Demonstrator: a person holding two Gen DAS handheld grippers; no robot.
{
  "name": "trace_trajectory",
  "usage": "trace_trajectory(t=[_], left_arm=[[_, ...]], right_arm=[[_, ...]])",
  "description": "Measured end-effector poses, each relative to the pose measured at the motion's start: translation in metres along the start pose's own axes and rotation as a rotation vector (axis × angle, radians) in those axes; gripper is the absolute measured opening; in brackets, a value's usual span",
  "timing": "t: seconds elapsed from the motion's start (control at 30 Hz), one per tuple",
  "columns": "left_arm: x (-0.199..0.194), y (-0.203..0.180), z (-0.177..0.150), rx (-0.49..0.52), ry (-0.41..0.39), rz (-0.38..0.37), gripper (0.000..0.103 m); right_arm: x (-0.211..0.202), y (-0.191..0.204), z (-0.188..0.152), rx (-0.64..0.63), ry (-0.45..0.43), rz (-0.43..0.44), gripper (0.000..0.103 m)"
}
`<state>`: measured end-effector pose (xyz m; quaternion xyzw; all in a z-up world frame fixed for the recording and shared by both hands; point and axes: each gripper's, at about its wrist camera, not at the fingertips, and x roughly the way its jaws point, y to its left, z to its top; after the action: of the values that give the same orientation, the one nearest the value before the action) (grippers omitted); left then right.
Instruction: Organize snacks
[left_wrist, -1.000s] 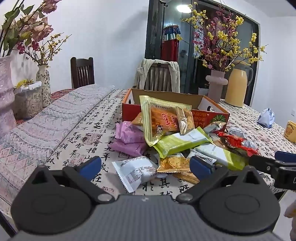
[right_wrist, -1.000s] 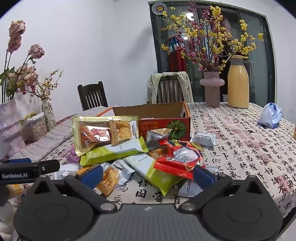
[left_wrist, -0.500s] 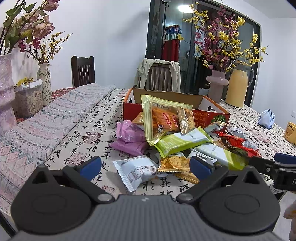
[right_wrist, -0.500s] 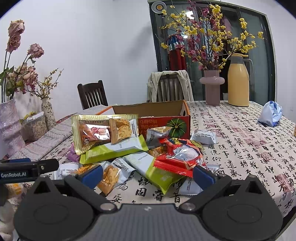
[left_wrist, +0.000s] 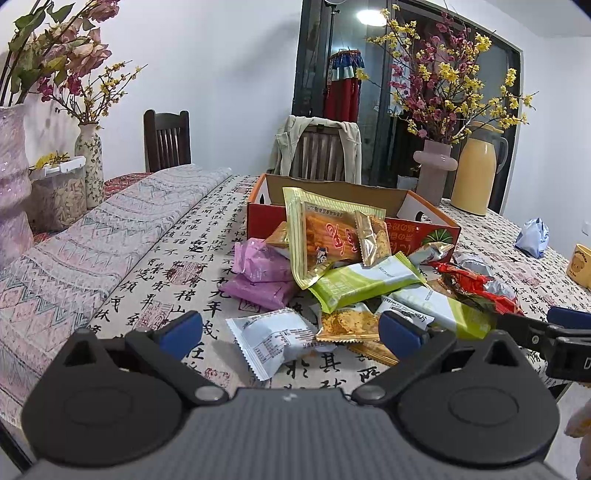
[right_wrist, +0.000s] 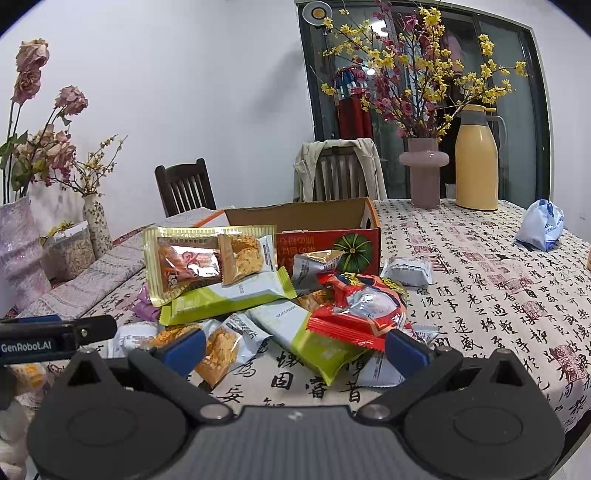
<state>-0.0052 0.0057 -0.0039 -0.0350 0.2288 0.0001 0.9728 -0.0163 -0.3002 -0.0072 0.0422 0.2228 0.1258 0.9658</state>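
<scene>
Almost nothing has moved in the last second: both views only crept slightly closer to the heap. Left gripper (left_wrist: 290, 330) and right gripper (right_wrist: 295, 347) hang at the near table edge, fingers spread wide, holding nothing. Snack pile (right_wrist: 258, 295) sits on the calligraphy tablecloth (right_wrist: 480, 295), just in front of the red cardboard box (right_wrist: 332, 236); the gold packet (left_wrist: 325, 236) leans on the box front. The box interior is mostly hidden. Looks like sorting hasn't started; every visible packet still needs moving.
</scene>
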Motion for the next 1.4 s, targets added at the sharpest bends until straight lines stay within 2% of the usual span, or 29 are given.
trace_trajectory(t=[1.1, 1.4], left_arm=[[-0.002, 0.001, 0.000, -0.012, 0.000, -0.022, 0.103], [0.007, 0.005, 0.004, -0.017, 0.021, -0.025, 0.103]], right_arm=[[0.002, 0.004, -0.007, -0.013, 0.003, -0.002, 0.103], [0.003, -0.007, 0.000, -0.014, 0.012, -0.017, 0.103]])
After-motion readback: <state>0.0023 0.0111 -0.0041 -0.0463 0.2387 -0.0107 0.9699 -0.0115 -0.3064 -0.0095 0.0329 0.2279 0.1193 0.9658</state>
